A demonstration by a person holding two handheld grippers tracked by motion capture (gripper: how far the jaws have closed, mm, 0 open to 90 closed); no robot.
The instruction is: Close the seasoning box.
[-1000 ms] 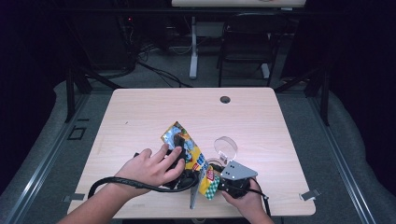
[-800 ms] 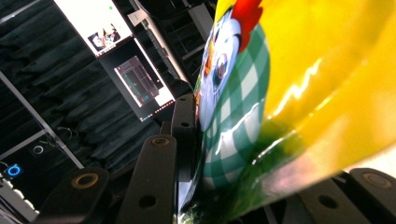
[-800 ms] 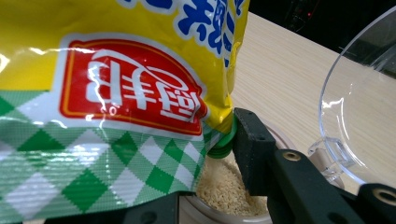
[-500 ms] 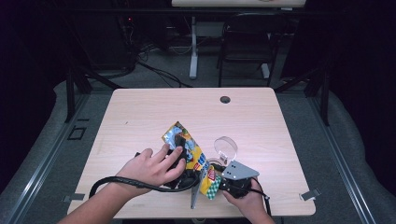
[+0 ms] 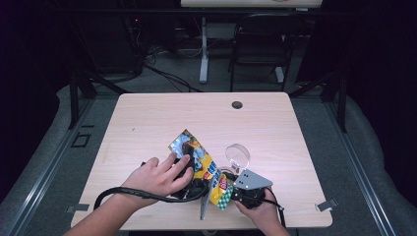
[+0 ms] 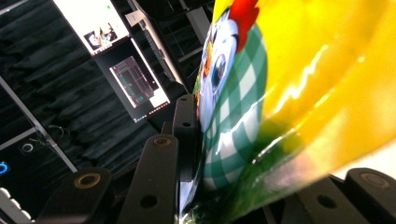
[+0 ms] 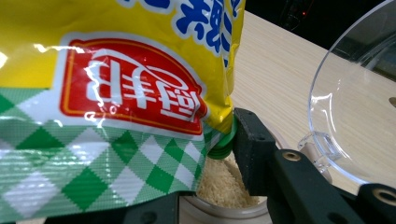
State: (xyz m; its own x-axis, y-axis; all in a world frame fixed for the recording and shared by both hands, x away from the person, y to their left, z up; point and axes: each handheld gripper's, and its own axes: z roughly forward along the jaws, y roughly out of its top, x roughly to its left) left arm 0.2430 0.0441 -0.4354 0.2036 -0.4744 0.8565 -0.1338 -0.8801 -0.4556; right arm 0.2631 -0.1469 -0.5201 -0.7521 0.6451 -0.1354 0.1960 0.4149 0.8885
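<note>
A yellow bag [image 5: 199, 158] with a green check bottom hangs tilted over the near middle of the table [image 5: 162, 118]. My left gripper [image 5: 196, 178], under the person's left hand, is shut on the bag; one finger [image 6: 184, 135] presses flat against its printed side [image 6: 280, 93]. My right gripper [image 5: 237, 191] is shut on a small clear jar [image 7: 224, 211] holding pale granules [image 7: 222, 184]; one finger [image 7: 252, 149] stands against the jar's rim. The bag's green spout [image 7: 223, 148] sits just above the granules. The jar's clear lid [image 5: 237, 155] is flipped open on the far side.
A black cable [image 5: 137, 192] loops from the left gripper across the near left of the table. A dark round hole [image 5: 237, 104] sits near the far edge. Beyond the table stand a desk leg [image 5: 203, 54] and a chair [image 5: 260, 44].
</note>
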